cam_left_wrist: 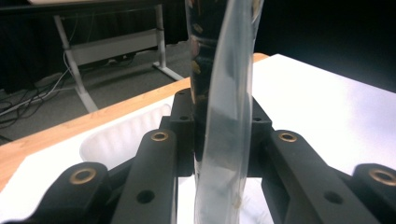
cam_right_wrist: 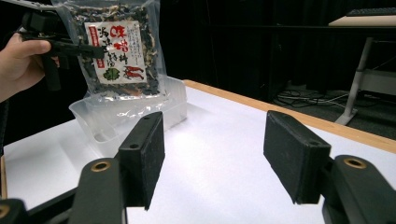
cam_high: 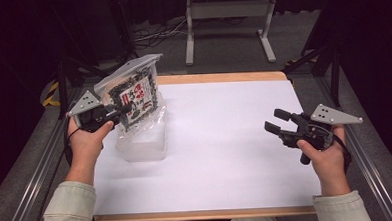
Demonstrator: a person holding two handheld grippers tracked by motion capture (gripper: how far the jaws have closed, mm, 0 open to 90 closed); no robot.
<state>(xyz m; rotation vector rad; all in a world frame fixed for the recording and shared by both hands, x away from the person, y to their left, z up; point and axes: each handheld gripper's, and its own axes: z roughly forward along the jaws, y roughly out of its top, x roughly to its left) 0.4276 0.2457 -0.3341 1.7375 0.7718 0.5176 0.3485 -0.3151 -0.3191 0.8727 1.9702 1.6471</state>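
Observation:
A clear plastic bag of dark dried food [cam_high: 136,95] with a white and red label hangs upright, its lower end inside a clear plastic container [cam_high: 144,143] on the white table's left side. My left gripper [cam_high: 125,109] is shut on the bag's edge; in the left gripper view the bag [cam_left_wrist: 224,107] runs edge-on between the closed jaws. In the right gripper view the bag [cam_right_wrist: 119,53] and container [cam_right_wrist: 135,114] stand at the upper left. My right gripper [cam_high: 273,120] hovers open and empty over the table's right side, pointing left.
The white sheet [cam_high: 220,149] covers a wooden table [cam_high: 222,78]. A white metal stand [cam_high: 228,26] sits on the floor beyond the far edge. Metal rails [cam_high: 33,162] run along both sides of the table.

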